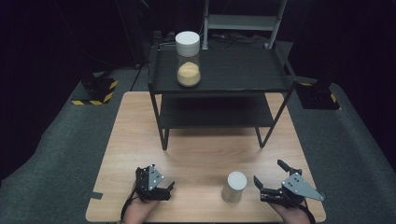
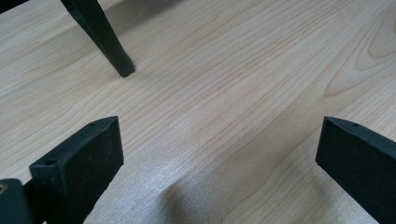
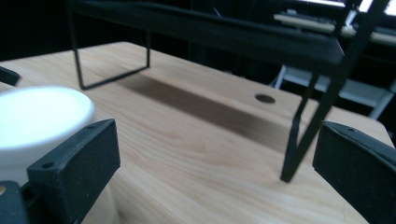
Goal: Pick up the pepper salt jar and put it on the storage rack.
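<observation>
Standing jar [image 1: 234, 186] just beside right gripper [image 1: 270, 178].

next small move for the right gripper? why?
Probably shift the right gripper left so its open jaws straddle the white-lidded jar on the table. The jar stands upright just left of it, outside the jaws; in the right gripper view its lid sits behind the left jaw.

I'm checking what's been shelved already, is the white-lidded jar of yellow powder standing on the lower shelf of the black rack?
No, the clear white-lidded jar of yellow powder stands on the top shelf of the black metal rack.
</observation>
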A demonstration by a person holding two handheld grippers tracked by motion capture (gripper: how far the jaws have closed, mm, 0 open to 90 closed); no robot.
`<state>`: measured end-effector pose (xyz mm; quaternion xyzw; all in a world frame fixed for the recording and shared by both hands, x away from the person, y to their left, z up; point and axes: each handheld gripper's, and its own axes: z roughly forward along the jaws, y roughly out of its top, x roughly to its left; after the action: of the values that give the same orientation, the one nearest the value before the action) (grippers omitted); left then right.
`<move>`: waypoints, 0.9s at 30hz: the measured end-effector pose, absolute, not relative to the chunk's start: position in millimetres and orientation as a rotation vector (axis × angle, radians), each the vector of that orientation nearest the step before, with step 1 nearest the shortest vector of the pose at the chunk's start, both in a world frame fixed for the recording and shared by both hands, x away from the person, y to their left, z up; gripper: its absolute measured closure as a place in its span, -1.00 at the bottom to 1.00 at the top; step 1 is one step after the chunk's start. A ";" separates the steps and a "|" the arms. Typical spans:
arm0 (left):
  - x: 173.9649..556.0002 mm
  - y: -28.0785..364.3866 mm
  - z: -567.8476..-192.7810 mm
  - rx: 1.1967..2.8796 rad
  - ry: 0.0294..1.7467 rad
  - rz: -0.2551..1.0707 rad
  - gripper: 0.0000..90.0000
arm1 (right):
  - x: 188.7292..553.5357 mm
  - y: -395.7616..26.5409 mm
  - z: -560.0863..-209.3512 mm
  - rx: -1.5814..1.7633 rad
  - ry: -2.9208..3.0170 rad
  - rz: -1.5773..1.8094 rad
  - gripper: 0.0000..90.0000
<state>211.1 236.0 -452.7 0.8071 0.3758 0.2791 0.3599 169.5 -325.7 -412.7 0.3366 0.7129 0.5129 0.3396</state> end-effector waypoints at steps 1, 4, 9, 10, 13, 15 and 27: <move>211.2 235.9 -452.7 2.081 0.968 0.720 -0.98 | 169.0 -325.0 -411.8 0.868 1.856 1.341 -1.00; 211.0 236.1 -452.8 2.081 0.966 0.720 -0.98 | 167.0 -322.6 -409.8 0.845 1.857 1.373 -1.00; 210.7 236.0 -452.9 2.082 0.963 0.722 -0.97 | 165.4 -320.9 -408.3 0.822 1.864 1.432 -1.00; 210.7 236.0 -452.9 2.082 0.963 0.722 -0.98 | 165.4 -320.9 -408.3 0.822 1.864 1.432 -1.00; 210.4 234.9 -452.9 2.088 0.957 0.727 -0.98 | 164.6 -319.4 -409.3 0.813 1.874 1.480 -1.00; 210.3 234.6 -452.9 2.089 0.956 0.728 -0.98 | 165.1 -317.9 -409.8 0.804 1.887 1.491 -1.00; 211.3 237.8 -453.0 2.075 0.967 0.713 -0.98 | 168.0 -305.2 -416.8 0.776 1.956 1.540 -1.00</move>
<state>211.3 237.8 -453.0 0.8062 0.3758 0.2769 0.3635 168.0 -305.2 -416.8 0.2869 0.7237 0.5695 0.2638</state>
